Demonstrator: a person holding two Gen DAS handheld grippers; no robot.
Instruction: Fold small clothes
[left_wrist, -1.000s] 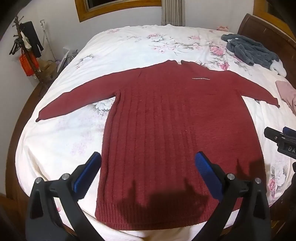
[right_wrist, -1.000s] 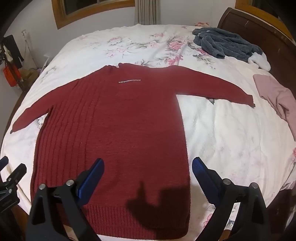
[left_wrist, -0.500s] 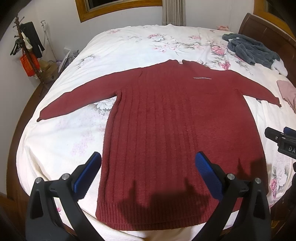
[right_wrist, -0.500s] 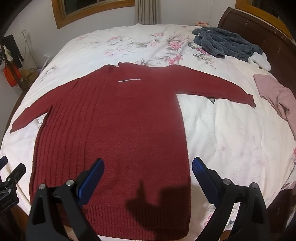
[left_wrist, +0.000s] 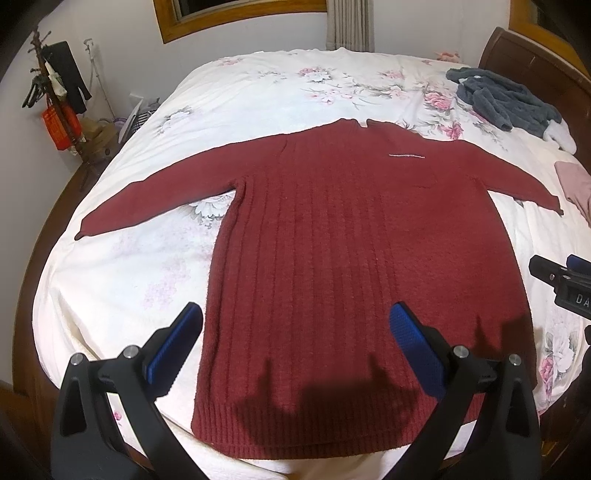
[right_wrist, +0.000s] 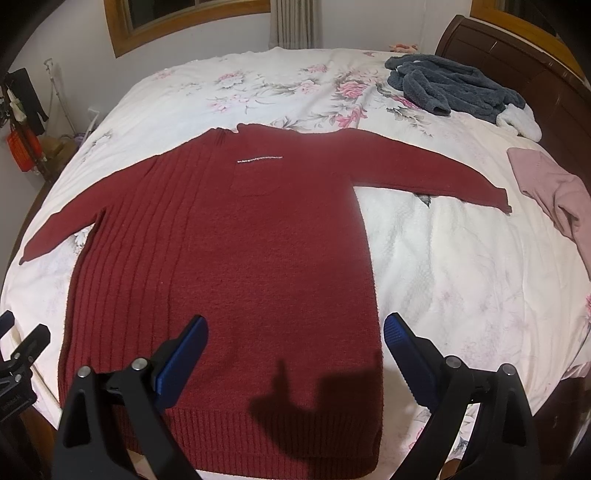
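Dark red knit, a sweater (left_wrist: 362, 273) lies flat on the bed (left_wrist: 258, 92), sleeves spread. From my left wrist, my left claw (left_wrist: 295, 345) hangs released above its hem, holding nothing. From my right wrist, my right claw (right_wrist: 295, 347) hangs released over the sweater's lower right part. A grey garment (right_wrist: 450, 86) and a pink garment (right_wrist: 550, 192) lie well apart on the right.

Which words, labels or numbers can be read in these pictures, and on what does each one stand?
"DA": on the right hand-held gripper, cut off by the picture's edge.
Raised text on the left hand-held gripper: too small to read.
Red sweater: no text, only a pale strip.
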